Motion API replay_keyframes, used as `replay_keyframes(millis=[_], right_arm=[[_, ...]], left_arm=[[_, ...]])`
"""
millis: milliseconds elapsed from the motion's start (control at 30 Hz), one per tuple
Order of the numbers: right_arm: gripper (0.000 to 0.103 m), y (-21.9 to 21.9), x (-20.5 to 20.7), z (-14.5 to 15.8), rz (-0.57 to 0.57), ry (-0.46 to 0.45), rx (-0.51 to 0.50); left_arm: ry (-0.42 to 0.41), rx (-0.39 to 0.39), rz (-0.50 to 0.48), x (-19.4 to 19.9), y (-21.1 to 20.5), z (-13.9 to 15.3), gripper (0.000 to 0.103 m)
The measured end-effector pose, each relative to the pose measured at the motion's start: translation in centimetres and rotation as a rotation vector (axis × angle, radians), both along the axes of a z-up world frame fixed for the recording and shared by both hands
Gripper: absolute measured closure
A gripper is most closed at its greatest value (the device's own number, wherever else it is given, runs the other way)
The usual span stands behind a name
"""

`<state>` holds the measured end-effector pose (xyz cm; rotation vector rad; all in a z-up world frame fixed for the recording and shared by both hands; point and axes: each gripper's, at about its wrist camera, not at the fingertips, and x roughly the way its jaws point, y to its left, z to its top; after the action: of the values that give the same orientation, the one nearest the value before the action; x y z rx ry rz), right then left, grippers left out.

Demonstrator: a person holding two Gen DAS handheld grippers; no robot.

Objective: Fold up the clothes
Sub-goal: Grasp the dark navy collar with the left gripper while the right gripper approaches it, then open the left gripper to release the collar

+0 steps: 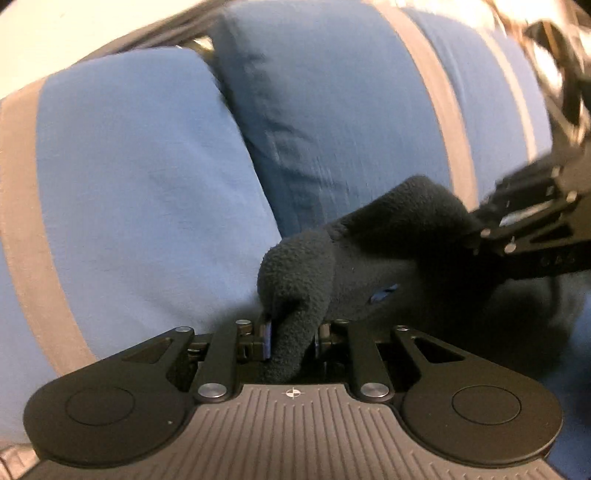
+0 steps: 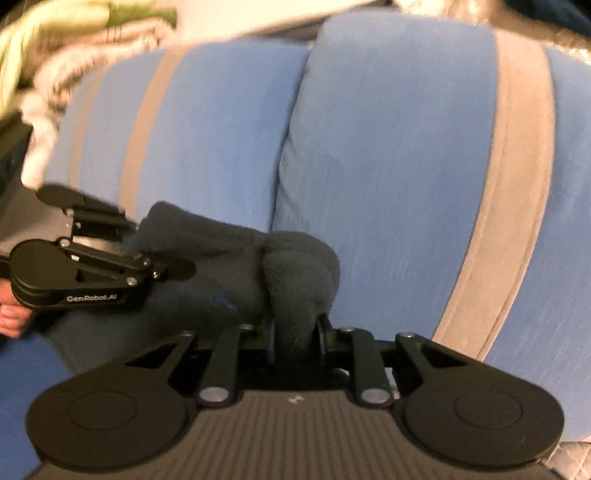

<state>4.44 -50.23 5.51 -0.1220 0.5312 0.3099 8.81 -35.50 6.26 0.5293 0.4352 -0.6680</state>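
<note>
A dark grey fleece garment (image 1: 369,258) hangs bunched between both grippers in front of blue pillows. In the left wrist view my left gripper (image 1: 293,339) is shut on a thick fold of the fleece, which fills the gap between its pads. My right gripper (image 1: 480,230) reaches in from the right edge and pinches the garment's other end. In the right wrist view my right gripper (image 2: 295,339) is shut on a rolled fold of the same fleece garment (image 2: 221,251). My left gripper (image 2: 162,267) enters from the left, its tips buried in the cloth.
Two blue pillows with grey stripes (image 1: 147,184) (image 1: 332,92) stand close behind the garment, also seen as pillows (image 2: 207,129) (image 2: 388,147). A pale green and white pile of fabric (image 2: 74,33) lies at the upper left. A hand (image 2: 9,317) grips the left tool.
</note>
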Motion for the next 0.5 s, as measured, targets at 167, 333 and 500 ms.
replay_keyframes(millis=[167,333,500], right_arm=[[0.082,1.4,1.0,-2.4,-0.021,0.053,-0.064],[0.039,1.6,1.8,-2.5,-0.055,0.124,-0.094],[0.016,-1.0,0.8,-0.8,-0.068,0.150,-0.087]], left_arm=[[-0.025,0.097,0.017,0.2,-1.2,-3.1,0.073],[-0.094,0.146,0.036,-0.4,-0.2,-2.2,0.026],[0.005,0.055,0.011,-0.8,2.7,1.2,0.024]])
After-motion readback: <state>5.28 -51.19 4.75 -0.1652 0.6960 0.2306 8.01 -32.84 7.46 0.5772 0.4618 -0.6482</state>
